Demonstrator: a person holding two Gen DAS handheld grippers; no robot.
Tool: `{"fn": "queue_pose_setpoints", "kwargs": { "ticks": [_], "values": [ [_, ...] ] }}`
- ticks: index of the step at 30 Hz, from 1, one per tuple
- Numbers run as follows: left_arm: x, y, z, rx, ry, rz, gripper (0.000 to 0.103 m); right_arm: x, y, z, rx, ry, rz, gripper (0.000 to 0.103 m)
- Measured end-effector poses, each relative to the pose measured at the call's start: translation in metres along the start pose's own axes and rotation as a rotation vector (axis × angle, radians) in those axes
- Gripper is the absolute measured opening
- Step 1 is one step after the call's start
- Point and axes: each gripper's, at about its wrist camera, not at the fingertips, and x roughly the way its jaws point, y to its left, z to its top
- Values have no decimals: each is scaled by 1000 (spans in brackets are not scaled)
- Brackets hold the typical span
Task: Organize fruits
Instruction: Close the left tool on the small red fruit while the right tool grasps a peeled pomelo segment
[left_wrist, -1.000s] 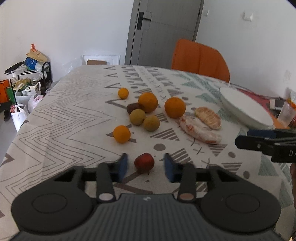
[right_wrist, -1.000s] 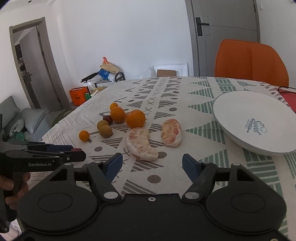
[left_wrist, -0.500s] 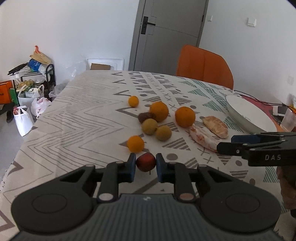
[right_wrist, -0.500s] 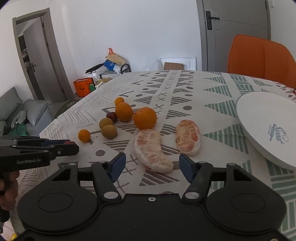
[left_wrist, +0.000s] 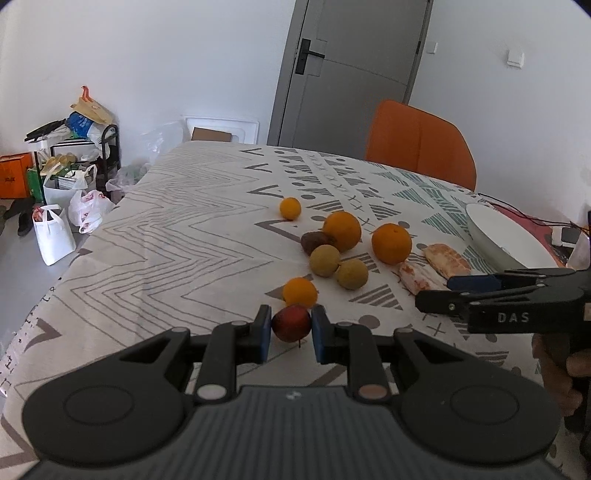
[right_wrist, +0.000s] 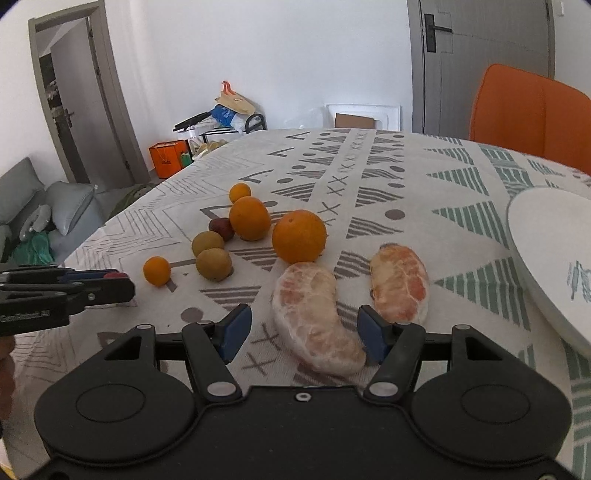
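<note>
The left gripper (left_wrist: 291, 334) has its blue fingers (left_wrist: 264, 332) pinching a small red fruit (left_wrist: 291, 323), one pad on each flank, with the fruit low over the patterned cloth of the bench (left_wrist: 177, 251); whether it rests on the cloth or is lifted clear I cannot tell. The right gripper (right_wrist: 301, 332) has its fingers (right_wrist: 235, 329) spread on either side of a peeled citrus piece (right_wrist: 314, 317). The right pad sits close against the piece's edge, while the left pad stands apart from it, so nothing is gripped there yet.

The step in hand looks like a double pick: the red fruit is secured, and the citrus piece is being lined up. Next, the right fingers would need to centre on the piece and squeeze gently, then both loads likely go to the white plate (right_wrist: 546, 236) at the right side of the bench.

The red fruit is round, smooth and glossy, dark red with a lighter blush. The citrus piece is a curved, pale pink wedge with white pith, soft-looking and probably easy to crush. A second such wedge (right_wrist: 400, 284) lies just beside it. Beyond sit two big oranges (right_wrist: 299, 236), two small ones (right_wrist: 157, 271), two greenish-brown fruits (right_wrist: 213, 264) and a dark red fruit (right_wrist: 221, 229).
</note>
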Motion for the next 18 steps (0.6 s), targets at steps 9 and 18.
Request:
{"fn": "queue_pose_setpoints", "kwargs": {
  "ticks": [9,18],
  "values": [
    [-3,0,3,-12,-10,-28,21,0,2,1,23,-14,-8,36],
    [2,-30,9,47,-9,-66,21,-38,-14,-8,101,-99,-21,36]
  ]
}}
